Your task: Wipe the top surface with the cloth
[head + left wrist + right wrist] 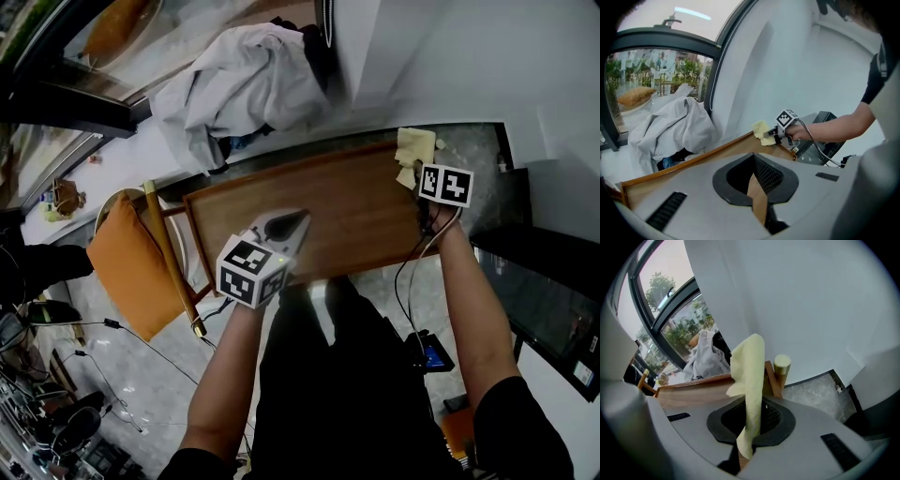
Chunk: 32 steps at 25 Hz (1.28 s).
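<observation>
A brown wooden table top [347, 216] with a raised rim lies in front of me. My right gripper [419, 187] is at its far right corner, shut on a pale yellow cloth [413, 150] that stands up out of the jaws over that corner. In the right gripper view the cloth [749, 366] runs straight between the jaws of the right gripper [749, 427]. My left gripper [298, 219] hovers over the near middle of the top, shut, holding nothing. The left gripper view shows the left gripper [755, 178] above the wood [736, 150], with the cloth [761, 129] far across.
A heap of white fabric [239, 80] lies behind the table's left end by the window. A chair with an orange cushion [131, 267] stands at the left. A dark cabinet [544, 272] stands at the right. A brass-capped post [782, 364] marks the corner by the white wall.
</observation>
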Each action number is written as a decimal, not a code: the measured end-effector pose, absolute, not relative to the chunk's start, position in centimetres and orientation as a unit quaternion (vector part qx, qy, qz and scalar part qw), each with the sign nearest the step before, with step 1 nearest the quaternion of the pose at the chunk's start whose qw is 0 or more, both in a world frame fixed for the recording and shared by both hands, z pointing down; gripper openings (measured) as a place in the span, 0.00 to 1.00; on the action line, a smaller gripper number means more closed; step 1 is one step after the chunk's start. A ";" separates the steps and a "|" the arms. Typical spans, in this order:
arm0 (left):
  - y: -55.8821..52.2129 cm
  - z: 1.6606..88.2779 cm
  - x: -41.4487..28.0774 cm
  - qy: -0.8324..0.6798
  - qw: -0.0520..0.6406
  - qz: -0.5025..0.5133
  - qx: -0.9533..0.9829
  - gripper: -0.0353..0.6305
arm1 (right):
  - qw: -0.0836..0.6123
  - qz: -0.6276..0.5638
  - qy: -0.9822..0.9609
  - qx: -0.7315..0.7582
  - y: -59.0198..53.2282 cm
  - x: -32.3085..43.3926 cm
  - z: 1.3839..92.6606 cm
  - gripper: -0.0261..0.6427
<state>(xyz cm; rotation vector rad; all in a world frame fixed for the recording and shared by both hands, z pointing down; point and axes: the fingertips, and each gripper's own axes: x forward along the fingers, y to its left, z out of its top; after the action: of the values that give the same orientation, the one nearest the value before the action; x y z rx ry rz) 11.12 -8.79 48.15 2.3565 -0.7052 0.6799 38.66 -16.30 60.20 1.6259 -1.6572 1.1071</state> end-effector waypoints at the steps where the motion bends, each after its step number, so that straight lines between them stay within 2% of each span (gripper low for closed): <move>1: -8.8 48.1 11.1 -0.264 0.290 0.255 0.884 0.07 | 0.282 0.413 -0.613 0.612 -16.3 38.9 60.2 0.08; 11: -8.5 47.1 9.7 -0.268 0.282 0.249 0.887 0.07 | 0.276 0.389 -0.593 0.648 -15.9 39.7 58.2 0.09; 16: -8.5 45.9 7.7 -0.277 0.275 0.239 0.889 0.07 | 0.202 0.368 -0.637 0.646 -16.9 35.6 54.5 0.09; 23: -7.9 44.2 0.7 -0.318 0.274 0.223 0.880 0.07 | 0.145 0.362 -0.709 0.587 -17.3 23.7 50.2 0.09; 32: -6.2 43.3 -12.1 -0.382 0.281 0.210 0.855 0.07 | 0.152 0.386 -0.768 0.488 -16.0 3.6 50.3 0.09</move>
<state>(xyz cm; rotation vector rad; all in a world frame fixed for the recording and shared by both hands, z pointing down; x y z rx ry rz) -12.07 -6.24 43.34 2.2921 -1.0235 0.5619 3.64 -15.97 50.34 1.4012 -2.2026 1.1073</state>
